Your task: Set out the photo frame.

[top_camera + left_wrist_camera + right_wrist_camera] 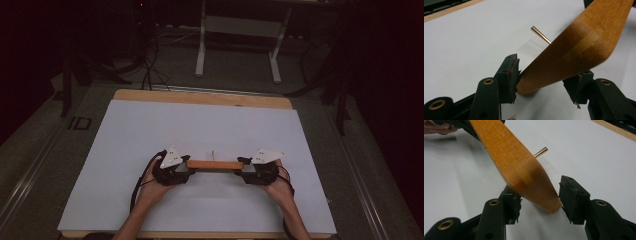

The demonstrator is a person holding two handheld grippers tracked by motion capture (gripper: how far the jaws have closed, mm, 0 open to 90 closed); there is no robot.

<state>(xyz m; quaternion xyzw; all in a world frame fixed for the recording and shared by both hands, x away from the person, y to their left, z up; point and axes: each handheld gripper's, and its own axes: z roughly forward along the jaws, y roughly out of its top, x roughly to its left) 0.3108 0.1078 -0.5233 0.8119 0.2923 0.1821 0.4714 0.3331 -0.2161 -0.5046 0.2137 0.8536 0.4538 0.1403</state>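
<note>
Hanger (215,164) is hanging between both hands near the table's (150,125) front edge; left gripper (186,165) is clamping one end, right gripper (243,165) is standing open around the other, risking a droop.

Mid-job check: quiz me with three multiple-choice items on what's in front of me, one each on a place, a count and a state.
1. Where is the wooden bar?
A. Between the left gripper and the right gripper, over the white sheet
B. At the sheet's far edge
C. On the floor

2. How many brass pins stick out of the bar?
A. None
B. One
C. Three

3. How do the left gripper's fingers stand?
A. Wide open, away from the bar
B. Shut on nothing
C. Closed on the bar's end

Answers:
1. A, the high view shows the bar spanning from one gripper to the other.
2. B, a single brass pin juts from its far side.
3. C, the left gripper view shows the bar's end clamped between them.
</note>
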